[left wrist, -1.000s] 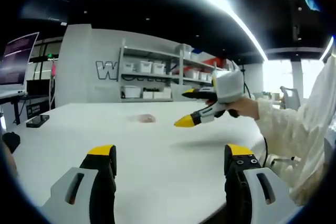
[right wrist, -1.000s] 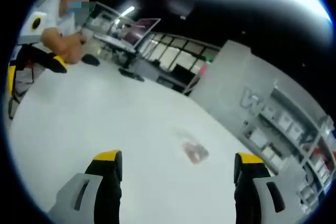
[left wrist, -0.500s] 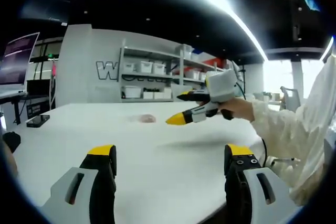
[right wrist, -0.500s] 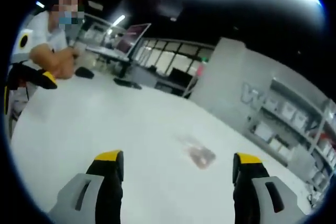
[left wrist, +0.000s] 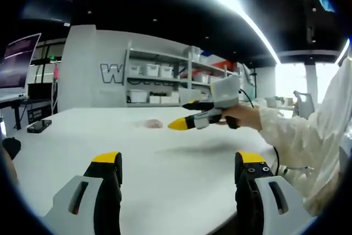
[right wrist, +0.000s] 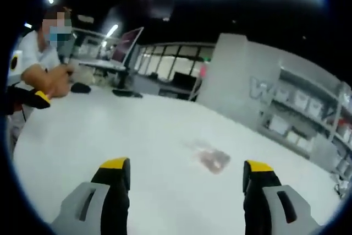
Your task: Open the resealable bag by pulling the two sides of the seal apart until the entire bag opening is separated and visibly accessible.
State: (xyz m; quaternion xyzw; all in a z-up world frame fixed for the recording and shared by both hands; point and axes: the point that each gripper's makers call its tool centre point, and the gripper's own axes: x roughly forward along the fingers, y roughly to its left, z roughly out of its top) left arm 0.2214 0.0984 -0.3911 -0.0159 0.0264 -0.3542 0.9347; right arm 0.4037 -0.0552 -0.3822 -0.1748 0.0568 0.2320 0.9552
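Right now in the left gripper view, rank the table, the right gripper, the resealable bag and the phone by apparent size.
1. table
2. right gripper, nearer the camera, so inflated
3. resealable bag and phone: both tiny and look about equal, so I leave them unranked

You've got a broad white table (left wrist: 165, 163) in front of you, with the small resealable bag (right wrist: 212, 159) lying flat near its middle and a dark phone-like slab (left wrist: 39, 126) and a black mouse (right wrist: 80, 87) out by the edge.
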